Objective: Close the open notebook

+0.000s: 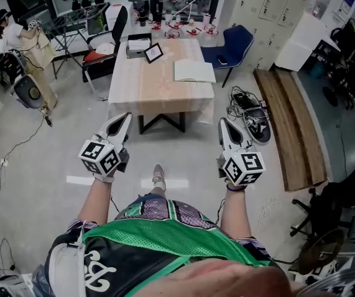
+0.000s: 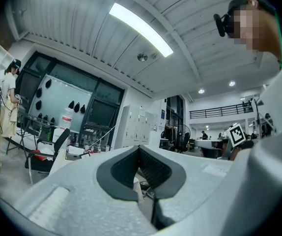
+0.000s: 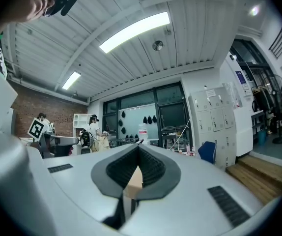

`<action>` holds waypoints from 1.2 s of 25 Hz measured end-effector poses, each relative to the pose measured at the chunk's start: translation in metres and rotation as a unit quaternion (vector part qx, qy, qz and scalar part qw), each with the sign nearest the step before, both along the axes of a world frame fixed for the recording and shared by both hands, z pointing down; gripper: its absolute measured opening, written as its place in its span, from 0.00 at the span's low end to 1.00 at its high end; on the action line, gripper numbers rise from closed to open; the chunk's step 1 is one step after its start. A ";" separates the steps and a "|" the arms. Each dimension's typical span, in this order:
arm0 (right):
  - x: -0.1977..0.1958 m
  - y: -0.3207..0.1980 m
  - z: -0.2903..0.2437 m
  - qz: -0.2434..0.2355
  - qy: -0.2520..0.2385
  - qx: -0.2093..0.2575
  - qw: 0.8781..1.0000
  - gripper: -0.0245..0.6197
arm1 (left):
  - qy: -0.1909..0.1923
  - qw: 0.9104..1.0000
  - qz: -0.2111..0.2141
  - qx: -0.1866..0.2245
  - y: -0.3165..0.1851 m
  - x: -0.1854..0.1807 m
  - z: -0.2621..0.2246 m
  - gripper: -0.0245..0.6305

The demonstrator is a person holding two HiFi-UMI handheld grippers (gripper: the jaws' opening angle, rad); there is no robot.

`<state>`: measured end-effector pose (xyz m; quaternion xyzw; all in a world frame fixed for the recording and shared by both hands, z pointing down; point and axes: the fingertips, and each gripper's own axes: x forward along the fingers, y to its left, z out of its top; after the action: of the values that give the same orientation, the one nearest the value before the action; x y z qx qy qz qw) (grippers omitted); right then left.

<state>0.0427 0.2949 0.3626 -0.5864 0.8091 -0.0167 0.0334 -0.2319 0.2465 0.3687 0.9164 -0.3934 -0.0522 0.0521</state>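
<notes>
Now, two claws are being held out level above the floor, one in each hand: the left claw [image 1: 123, 117] and the right claw [image 1: 222, 122]. Both are being held fully closed, pads pressed together, and nothing is being gripped by either. One notebook [image 1: 194, 71] is being shown lying open, pages up, on the far right part of the single bench [image 1: 159, 98], near its right edge. It is being touched by neither claw; it is lying well apart from both, ahead of them and nearer the right claw's side. One small dark-framed screen [image 1: 153, 52] is being seen just left of it. Two chairs are being counted: a black chair [image 1: 106, 39] at the bench's left, a blue chair [image 1: 234, 44] beyond its right corner.
</notes>
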 end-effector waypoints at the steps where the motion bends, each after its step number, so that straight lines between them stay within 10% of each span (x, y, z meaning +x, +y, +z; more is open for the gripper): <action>1: 0.002 -0.005 -0.001 -0.001 -0.002 0.001 1.000 0.04 | 0.002 1.000 0.007 -0.003 -0.006 0.005 0.001 0.06; 18: -0.033 -0.154 -0.013 -0.134 -0.001 -0.039 0.990 0.04 | -0.011 0.998 0.058 -0.012 -0.157 0.042 0.000 0.06; 30: -0.039 -0.291 -0.036 -0.099 -0.003 -0.027 0.995 0.04 | -0.004 0.998 0.056 -0.025 -0.291 0.025 -0.006 0.06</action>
<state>0.0038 0.0039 0.3269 -0.5041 0.8623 -0.0438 0.0181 -0.2064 -0.0442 0.3631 0.9357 -0.3426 -0.0360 0.0766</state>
